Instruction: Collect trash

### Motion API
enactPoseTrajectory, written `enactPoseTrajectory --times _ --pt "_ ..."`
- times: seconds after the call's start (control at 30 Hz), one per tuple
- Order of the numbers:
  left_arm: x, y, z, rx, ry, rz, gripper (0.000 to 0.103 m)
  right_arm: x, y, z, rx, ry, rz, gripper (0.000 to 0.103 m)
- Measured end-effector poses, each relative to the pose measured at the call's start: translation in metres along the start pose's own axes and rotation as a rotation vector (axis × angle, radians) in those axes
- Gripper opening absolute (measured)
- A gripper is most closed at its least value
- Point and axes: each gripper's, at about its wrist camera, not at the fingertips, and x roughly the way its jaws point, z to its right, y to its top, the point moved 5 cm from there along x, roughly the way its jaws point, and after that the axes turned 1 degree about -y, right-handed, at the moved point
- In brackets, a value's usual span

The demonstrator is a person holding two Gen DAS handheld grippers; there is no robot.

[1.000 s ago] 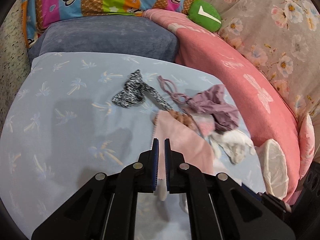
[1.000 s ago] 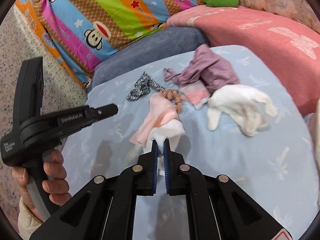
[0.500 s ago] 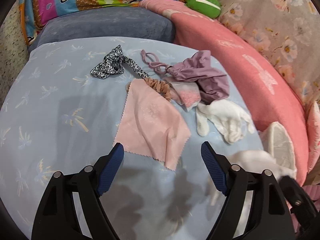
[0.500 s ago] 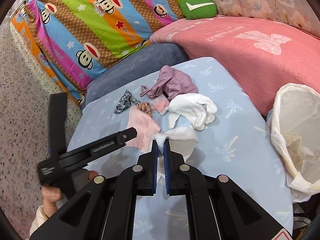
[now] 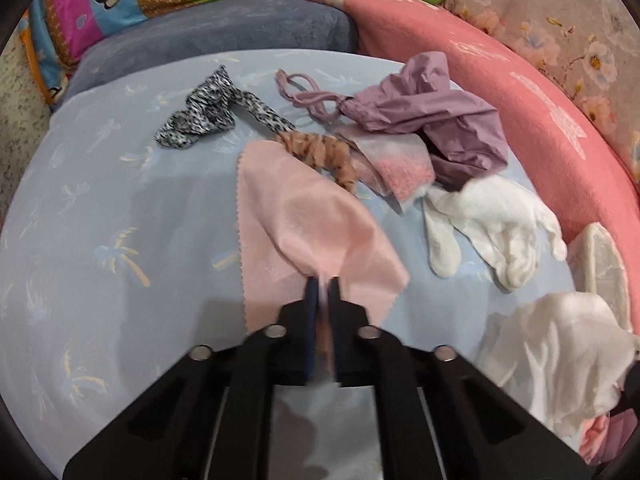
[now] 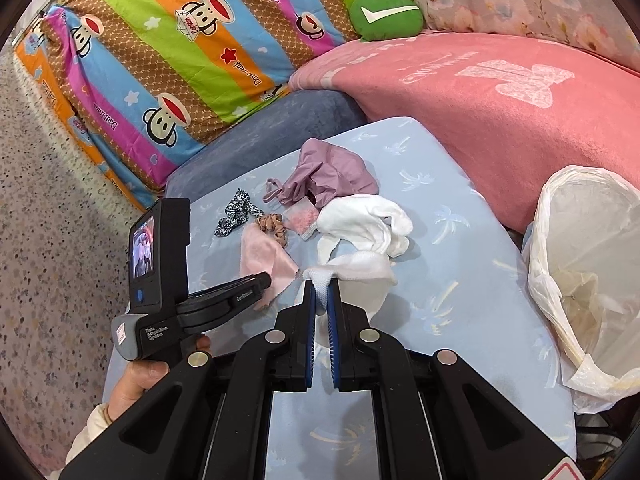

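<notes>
Bag (image 6: 576, 240) at right edge of your right view is open, with crumpled scraps in the bottom (contents unclear). Your right gripper (image 6: 321, 286) pinches a white cloth (image 6: 360, 266), frame centre. Your left gripper (image 5: 323, 282) pinches the pink cloth (image 5: 304, 216), lower centre.

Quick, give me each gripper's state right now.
Left gripper: shut on the pink cloth.
Right gripper: shut on a white cloth.
</notes>
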Motion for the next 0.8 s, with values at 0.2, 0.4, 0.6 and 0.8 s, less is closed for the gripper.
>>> enactPoseTrajectory --times 0.2,0.4,0.6,0.8 --pt "-0.028 -0.009 0.016 -0.003 -0.084 0.019 0.001 -0.01 0.003 0.002 0.004 -0.002 0.022 0.006" --pt "-0.068 -0.008 0.042 0.041 -0.147 0.082 0.001 -0.027 0.008 0.013 0.026 -0.017 0.056 0.006" --pt "-0.09 -0.001 0.081 0.097 -0.207 0.128 0.001 -0.048 0.015 0.026 0.044 -0.029 0.096 0.006" --pt "-0.107 0.0 0.114 0.153 -0.267 0.152 0.001 -0.066 0.02 0.045 0.07 -0.049 0.132 0.006"
